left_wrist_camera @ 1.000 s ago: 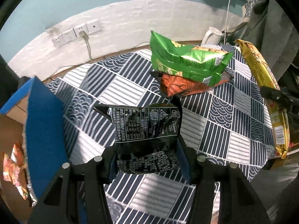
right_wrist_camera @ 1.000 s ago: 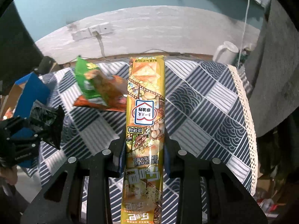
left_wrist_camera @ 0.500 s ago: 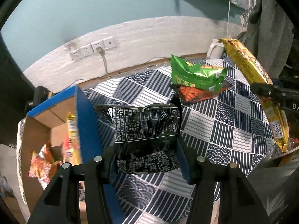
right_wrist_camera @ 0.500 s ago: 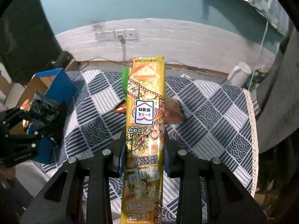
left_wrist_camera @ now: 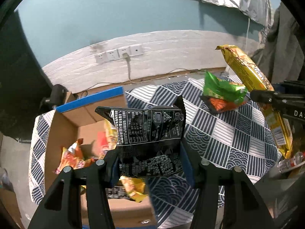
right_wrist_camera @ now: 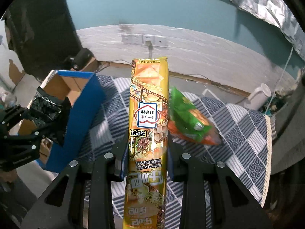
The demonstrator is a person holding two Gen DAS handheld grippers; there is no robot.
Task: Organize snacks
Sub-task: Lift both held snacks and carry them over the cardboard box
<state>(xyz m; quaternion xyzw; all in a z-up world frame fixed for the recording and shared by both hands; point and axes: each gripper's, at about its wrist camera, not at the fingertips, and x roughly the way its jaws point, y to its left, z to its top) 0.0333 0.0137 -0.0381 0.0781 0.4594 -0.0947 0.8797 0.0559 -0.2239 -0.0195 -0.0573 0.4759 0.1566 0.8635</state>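
A black snack bag (left_wrist_camera: 150, 139) hangs clamped in the left gripper (left_wrist_camera: 150, 164) above the open cardboard box (left_wrist_camera: 64, 122), where other packets (left_wrist_camera: 70, 156) lie. Right of the box, the right gripper (right_wrist_camera: 146, 164) pinches a long yellow snack pack (right_wrist_camera: 148, 122) over the patterned tablecloth (left_wrist_camera: 228, 137), near a green bag (left_wrist_camera: 221, 89) resting on an orange one (left_wrist_camera: 221, 105).

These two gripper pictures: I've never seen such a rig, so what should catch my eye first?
Probably the long yellow snack packet, clamped upright in the right gripper above the blue-and-white patterned tablecloth. Next, the crinkled black snack bag pinched in the left gripper over the open cardboard box with blue edges, which already holds bright packets. A green bag lies on an orange one behind.
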